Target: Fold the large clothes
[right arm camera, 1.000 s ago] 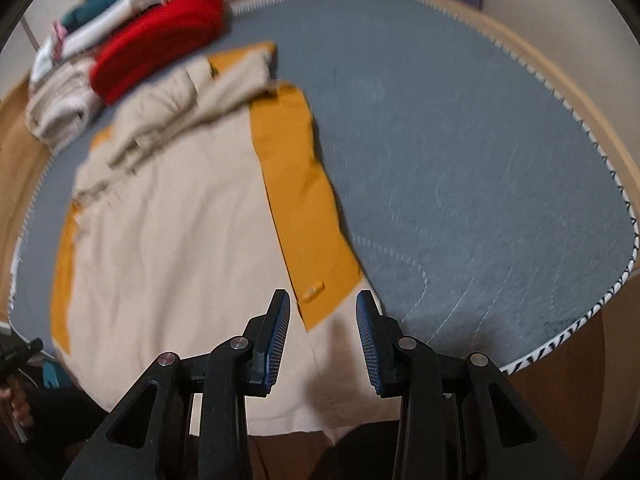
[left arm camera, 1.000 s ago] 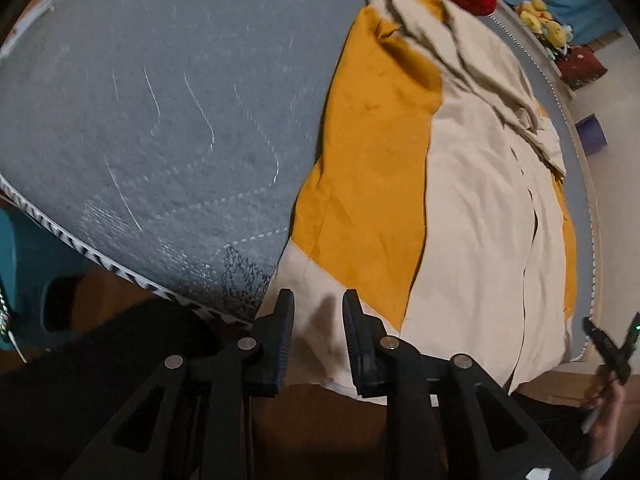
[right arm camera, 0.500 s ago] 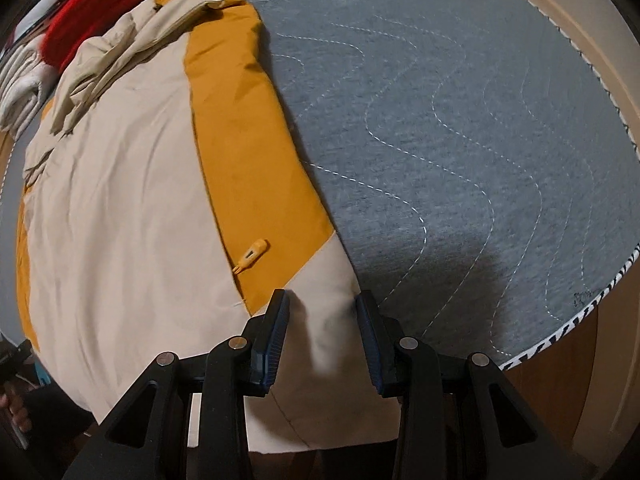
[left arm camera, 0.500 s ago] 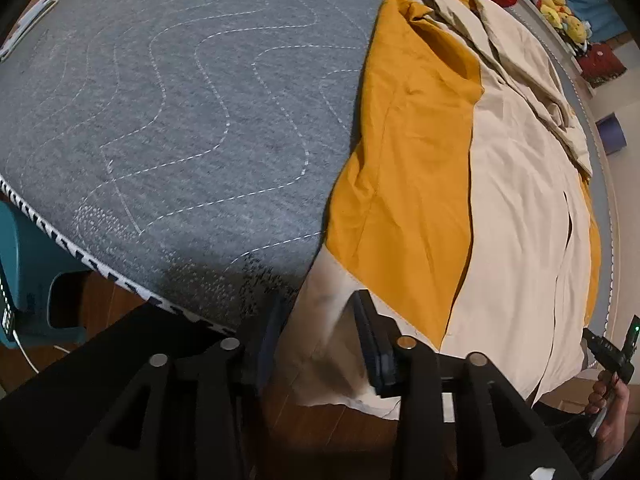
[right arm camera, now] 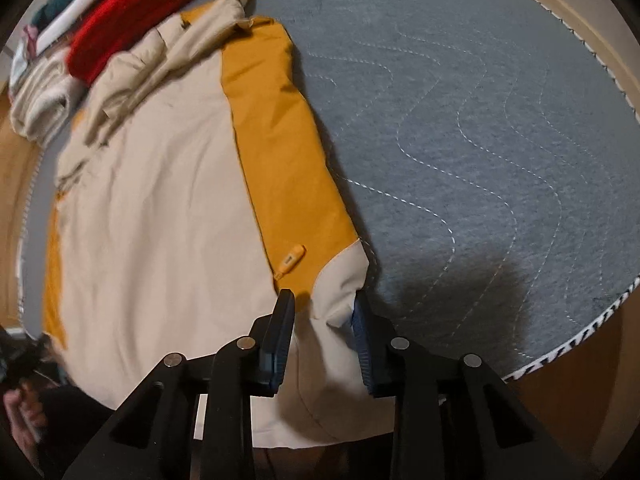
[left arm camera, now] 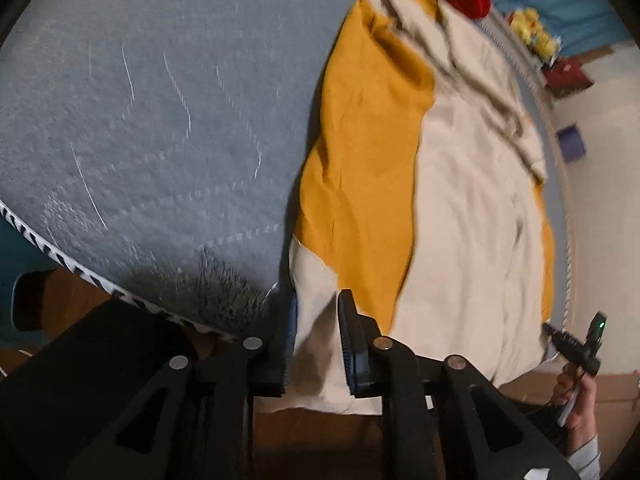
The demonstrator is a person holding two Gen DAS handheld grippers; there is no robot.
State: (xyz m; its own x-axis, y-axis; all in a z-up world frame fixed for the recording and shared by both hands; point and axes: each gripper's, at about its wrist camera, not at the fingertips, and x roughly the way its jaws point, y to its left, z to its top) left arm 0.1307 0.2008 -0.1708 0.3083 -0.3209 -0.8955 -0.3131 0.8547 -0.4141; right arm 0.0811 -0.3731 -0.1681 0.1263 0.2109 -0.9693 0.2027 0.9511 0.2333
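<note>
A large beige and mustard-yellow jacket [left arm camera: 460,200] lies spread on a grey quilted mat [left arm camera: 160,120]; it also shows in the right wrist view [right arm camera: 160,208]. My left gripper [left arm camera: 316,320] straddles the jacket's beige hem corner at the mat's near edge, jaws still apart with cloth between them. My right gripper [right arm camera: 324,320] straddles the other beige hem corner beside a yellow zipper pull [right arm camera: 291,259], jaws apart around the cloth. The right gripper [left arm camera: 576,344] also shows at the left view's lower right.
A red knit garment [right arm camera: 132,20] and folded pale clothes [right arm camera: 40,96] lie at the mat's far end. The mat [right arm camera: 500,140] has a striped border over a wooden floor [right arm camera: 600,380]. Yellow toys [left arm camera: 536,36] sit beyond.
Both grippers have pushed forward onto the hem corners and then drawn back slightly; cloth now bunches between each pair of fingers. The left view is motion-blurred.
</note>
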